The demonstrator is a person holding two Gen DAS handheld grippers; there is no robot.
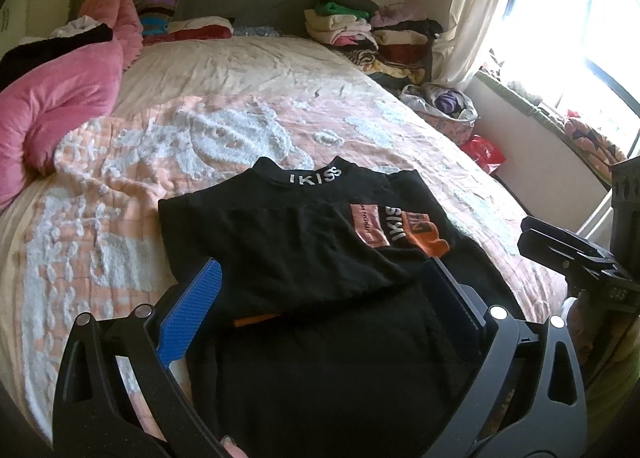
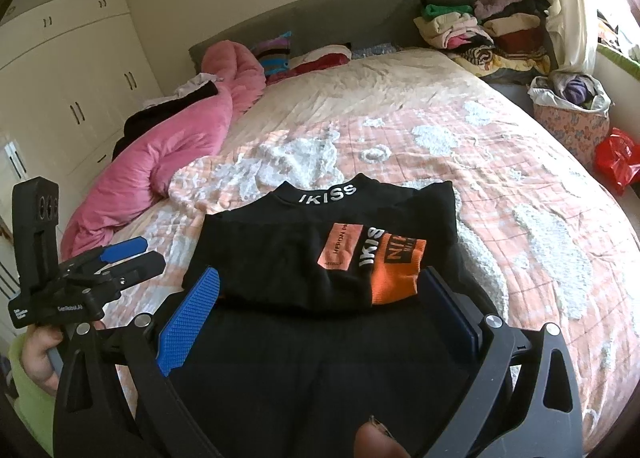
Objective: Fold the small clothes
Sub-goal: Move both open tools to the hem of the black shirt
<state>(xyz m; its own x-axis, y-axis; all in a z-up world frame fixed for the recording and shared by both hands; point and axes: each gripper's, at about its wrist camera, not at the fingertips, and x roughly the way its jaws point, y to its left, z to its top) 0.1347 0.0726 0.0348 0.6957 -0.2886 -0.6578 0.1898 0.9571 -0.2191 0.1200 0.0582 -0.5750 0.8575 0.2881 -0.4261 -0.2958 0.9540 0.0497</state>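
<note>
A small black shirt [image 1: 304,242] with a white "IKISS" collar and an orange sleeve cuff [image 1: 434,240] lies flat on the bed, its sleeves folded over the chest. It also shows in the right wrist view [image 2: 304,258]. My left gripper [image 1: 320,290] is open, hovering just above the shirt's lower half, holding nothing. My right gripper [image 2: 320,298] is also open above the lower half, empty. Each gripper shows in the other's view: the right one [image 1: 560,246] at the right, the left one [image 2: 120,258] at the left.
The bed [image 2: 500,186] has an orange-and-white quilt. A pink duvet [image 2: 176,146] lies bunched on the left. Piles of folded clothes [image 2: 480,26] sit at the head end on the right. A bag of clothes [image 2: 572,114] and a red bag [image 2: 616,158] stand beside the bed.
</note>
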